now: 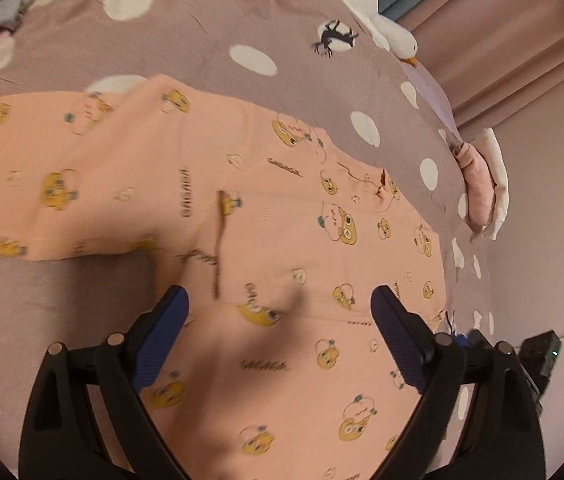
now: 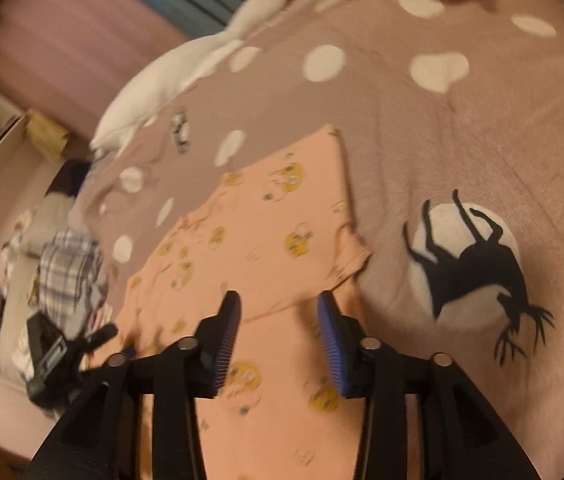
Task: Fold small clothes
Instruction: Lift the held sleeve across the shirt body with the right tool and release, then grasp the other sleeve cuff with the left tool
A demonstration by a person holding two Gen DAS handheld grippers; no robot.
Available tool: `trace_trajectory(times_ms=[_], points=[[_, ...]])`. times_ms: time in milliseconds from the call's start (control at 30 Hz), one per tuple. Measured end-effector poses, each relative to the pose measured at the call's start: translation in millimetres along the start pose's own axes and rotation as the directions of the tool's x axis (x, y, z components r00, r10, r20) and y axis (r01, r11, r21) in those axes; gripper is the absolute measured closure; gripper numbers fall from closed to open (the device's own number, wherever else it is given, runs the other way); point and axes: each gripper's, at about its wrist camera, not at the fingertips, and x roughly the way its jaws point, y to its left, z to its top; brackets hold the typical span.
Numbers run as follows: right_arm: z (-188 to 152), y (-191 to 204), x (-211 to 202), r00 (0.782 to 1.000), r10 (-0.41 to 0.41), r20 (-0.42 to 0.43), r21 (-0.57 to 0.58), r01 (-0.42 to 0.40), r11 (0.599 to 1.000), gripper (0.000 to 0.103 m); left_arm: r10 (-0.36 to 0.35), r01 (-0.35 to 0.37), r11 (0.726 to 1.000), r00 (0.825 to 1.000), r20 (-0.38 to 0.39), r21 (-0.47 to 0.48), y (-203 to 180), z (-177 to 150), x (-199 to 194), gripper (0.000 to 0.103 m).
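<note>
A small peach garment [image 1: 274,216] printed with yellow cartoon faces lies spread on the bed; it also shows in the right wrist view [image 2: 250,240], with one sleeve folded over its body. My left gripper [image 1: 280,300] is open wide and hovers just above the garment's lower part, holding nothing. My right gripper [image 2: 280,306] is open, its blue pads [image 2: 230,332] straddling the garment near the folded sleeve edge, holding nothing. The left gripper also shows at the lower left of the right wrist view [image 2: 66,348].
The bed has a mauve cover [image 1: 202,40] with white dots and a black deer print [image 2: 477,264]. A white goose plush [image 2: 186,68] lies at the far edge. Folded pink and white clothes [image 1: 481,184] sit at the bedside. A plaid cloth [image 2: 70,272] lies off the bed.
</note>
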Motion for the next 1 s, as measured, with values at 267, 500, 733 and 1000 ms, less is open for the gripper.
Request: trace_trajectory(times_ms=[267,500,733,1000], points=[[-24,38,-9,1.0,0.022,-0.01,-0.121,-0.023,0.992,0.045,0.049,-0.035,0.991,0.994,0.103,-0.132,58,-7,-48,0.003],[-38,50,-3,0.998,0.042,-0.046,-0.137,-0.048,0.989,0.043,0.133,-0.041,0.922,0.967,0.216,-0.385,165,-4,-104,0.003],[-43,49,7,0.997,0.02,-0.07,-0.109,-0.027,0.994,0.043,0.16,0.074,0.808,0.927,0.339,-0.584,260,-4,-148,0.003],[-48,53,17,0.995,0.001,-0.096,-0.109,-0.012,0.994,0.043,0.079,0.206,0.764,0.911,0.405,-0.612,291,21,-153,0.004]])
